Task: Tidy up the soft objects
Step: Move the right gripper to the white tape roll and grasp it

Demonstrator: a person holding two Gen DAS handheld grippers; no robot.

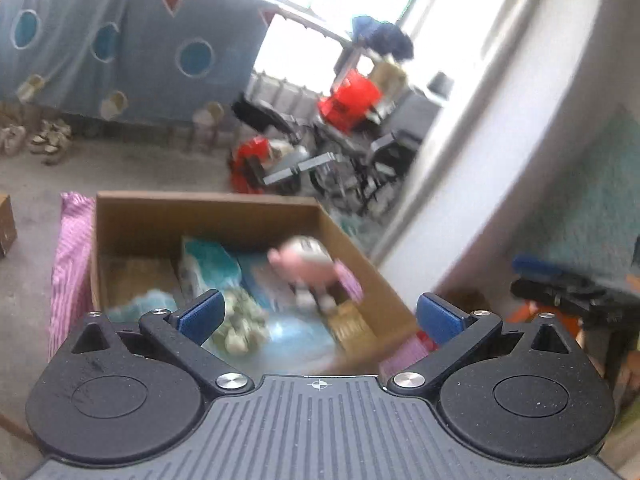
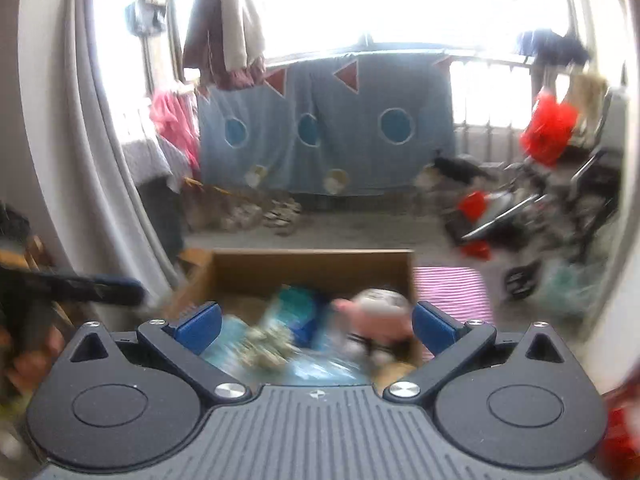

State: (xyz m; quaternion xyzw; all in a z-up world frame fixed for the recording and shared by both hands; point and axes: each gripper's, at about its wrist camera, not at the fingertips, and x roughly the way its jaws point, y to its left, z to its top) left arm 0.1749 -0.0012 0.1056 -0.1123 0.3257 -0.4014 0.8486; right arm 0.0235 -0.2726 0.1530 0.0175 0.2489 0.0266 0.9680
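Open brown cardboard box [image 1: 208,216] on floor, ahead and below both grippers. Pink-and-white plush toy [image 1: 310,266] lies inside, right half. Left gripper [image 1: 318,312] and right gripper [image 2: 316,322]: jaws spread wide, empty. Right looks nearer.

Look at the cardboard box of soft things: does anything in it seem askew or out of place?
The pink plush toy sits tipped at an angle atop the other soft items in the cardboard box, near its right wall, not settled flat. Blur hides finer detail.
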